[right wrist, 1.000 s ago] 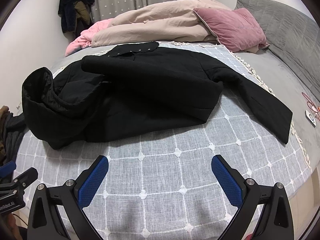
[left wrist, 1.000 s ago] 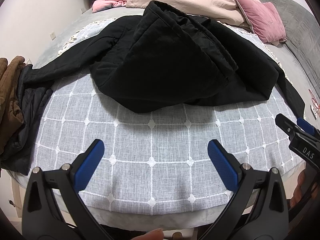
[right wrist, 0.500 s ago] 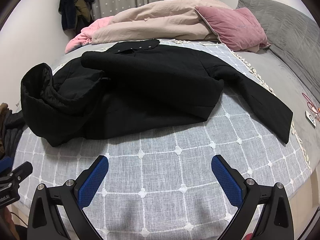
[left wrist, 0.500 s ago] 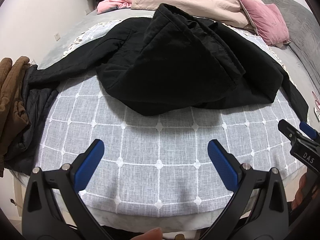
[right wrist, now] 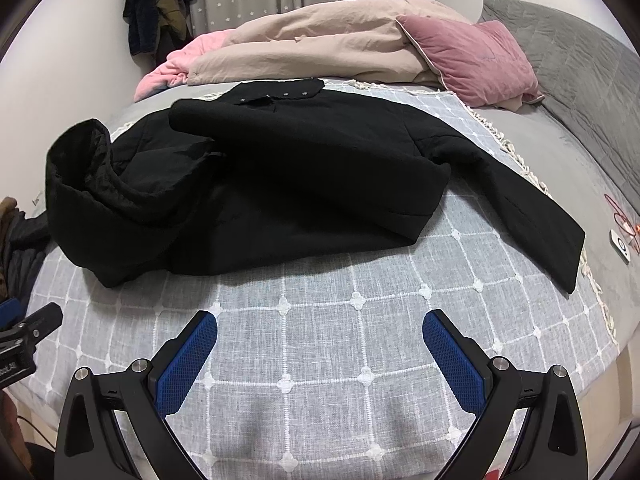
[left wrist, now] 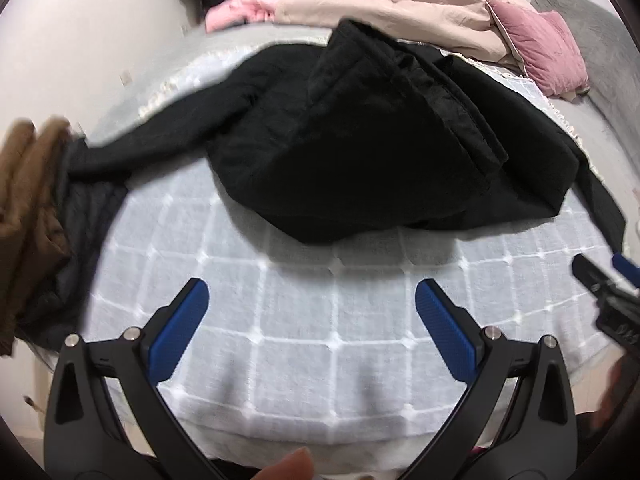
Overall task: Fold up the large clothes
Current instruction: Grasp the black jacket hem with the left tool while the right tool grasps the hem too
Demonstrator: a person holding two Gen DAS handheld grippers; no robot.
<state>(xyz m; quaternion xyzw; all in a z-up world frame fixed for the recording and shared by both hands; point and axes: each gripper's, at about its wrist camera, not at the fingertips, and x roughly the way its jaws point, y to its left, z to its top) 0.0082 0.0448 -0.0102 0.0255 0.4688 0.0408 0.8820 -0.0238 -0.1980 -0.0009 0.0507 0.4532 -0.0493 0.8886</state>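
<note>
On the bed, black coat (right wrist: pixel 288 184) beyond both spread, empty claws, left claw (left wrist: pixel 312 304), right claw (right wrist: pixel 320 340).

I see the black jacket (right wrist: pixel 304 184) as thick matt cloth, faintly quilted, with small shiny metal snaps at its collar, lying on a pale woven bedspread (right wrist: pixel 320 340) of coarse, linen-like weave crossed by raised white embroidered lines. My left tool (left wrist: pixel 312 308) and right tool (right wrist: pixel 320 340) both look like matt black plastic with bright metal pins, and their blue pads (right wrist: pixel 454 360) have a fine ribbed, rubbery texture. Behind, the beige duvet (right wrist: pixel 320 36) is soft crinkled cloth, and the pink pillow (right wrist: pixel 472 60) has a velvety sheen.
</note>
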